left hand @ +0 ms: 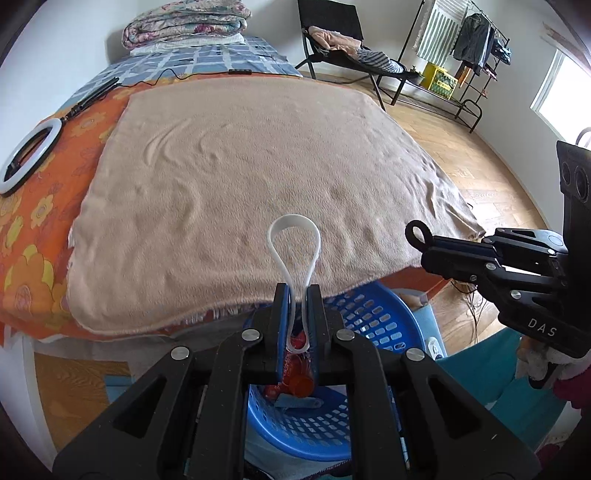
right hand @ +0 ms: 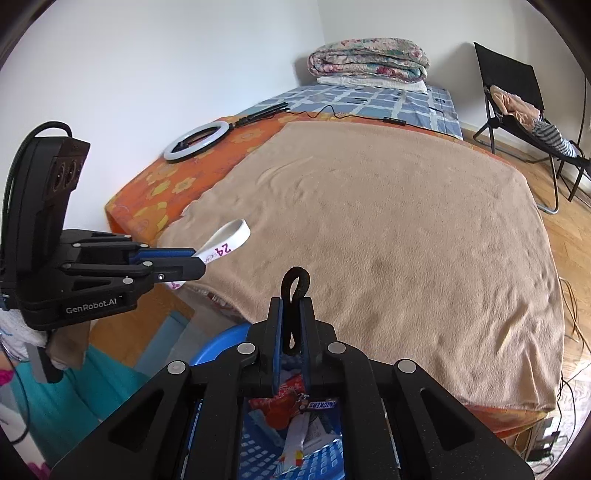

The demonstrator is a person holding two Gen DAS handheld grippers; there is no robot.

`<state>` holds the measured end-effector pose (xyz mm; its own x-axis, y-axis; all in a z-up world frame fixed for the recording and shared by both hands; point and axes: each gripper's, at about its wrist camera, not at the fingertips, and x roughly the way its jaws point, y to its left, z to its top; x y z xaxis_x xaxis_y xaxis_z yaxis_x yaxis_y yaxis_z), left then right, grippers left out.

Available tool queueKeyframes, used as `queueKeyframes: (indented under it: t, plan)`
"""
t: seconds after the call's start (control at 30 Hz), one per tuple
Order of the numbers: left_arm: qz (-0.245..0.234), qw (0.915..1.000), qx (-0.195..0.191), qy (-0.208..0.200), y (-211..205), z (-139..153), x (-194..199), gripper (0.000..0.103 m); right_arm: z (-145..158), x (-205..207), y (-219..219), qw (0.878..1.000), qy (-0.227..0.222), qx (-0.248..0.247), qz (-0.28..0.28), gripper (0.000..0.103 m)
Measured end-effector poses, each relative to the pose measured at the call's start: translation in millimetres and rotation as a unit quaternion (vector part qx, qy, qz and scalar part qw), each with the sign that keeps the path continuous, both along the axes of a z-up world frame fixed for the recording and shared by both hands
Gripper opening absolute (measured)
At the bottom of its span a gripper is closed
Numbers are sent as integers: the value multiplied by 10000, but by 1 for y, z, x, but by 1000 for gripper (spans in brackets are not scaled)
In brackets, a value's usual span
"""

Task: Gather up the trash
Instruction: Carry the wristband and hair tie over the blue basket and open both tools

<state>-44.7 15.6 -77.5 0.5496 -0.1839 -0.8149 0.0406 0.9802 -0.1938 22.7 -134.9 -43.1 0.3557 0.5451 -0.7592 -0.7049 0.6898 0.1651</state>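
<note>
My left gripper (left hand: 298,291) is shut on a white rubber wristband (left hand: 291,220), whose loop sticks out past the fingertips above the bed's near edge. The right wrist view shows the same left gripper (right hand: 199,260) at the left, with the wristband (right hand: 225,245) printed "24". My right gripper (right hand: 291,304) is shut on a small black loop, like a hair tie (right hand: 303,282). It also shows at the right of the left wrist view, right gripper (left hand: 424,245) with the black loop (left hand: 409,232). Below both grippers stands a blue slotted basket (left hand: 373,314) (right hand: 218,345) holding wrappers, among them a Snickers wrapper (right hand: 321,404).
A beige blanket (left hand: 258,166) covers an orange flowered bed sheet (left hand: 33,221). A ring light (left hand: 26,155) with its cable lies on the bed at the left. Folded quilts (left hand: 184,22) are stacked at the far end. A black chair (left hand: 332,40) and a clothes rack (left hand: 465,55) stand on the wooden floor.
</note>
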Motion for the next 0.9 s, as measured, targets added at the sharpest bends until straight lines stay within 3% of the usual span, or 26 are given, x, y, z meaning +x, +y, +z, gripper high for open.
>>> queueKeyframes:
  t: [0.6,0.67,0.77,0.9]
  plan:
    - [-309,9956,61,880,-29,-66,-35,8,-54,-43,-22,9977,594,-305,78,7]
    - [-317,9953,81,909,-29,-68,-35,13,-58,-46,-23,9974,630,-339,94,7]
    - [-298,9954,144,900,-30,-69,-36,30,-65,-47,-24,9966,704,-412,86,8]
    - [-234,9958,191,870,-29,-68,-36,45,-71,-44,-28,9958,788,-455,-37,22]
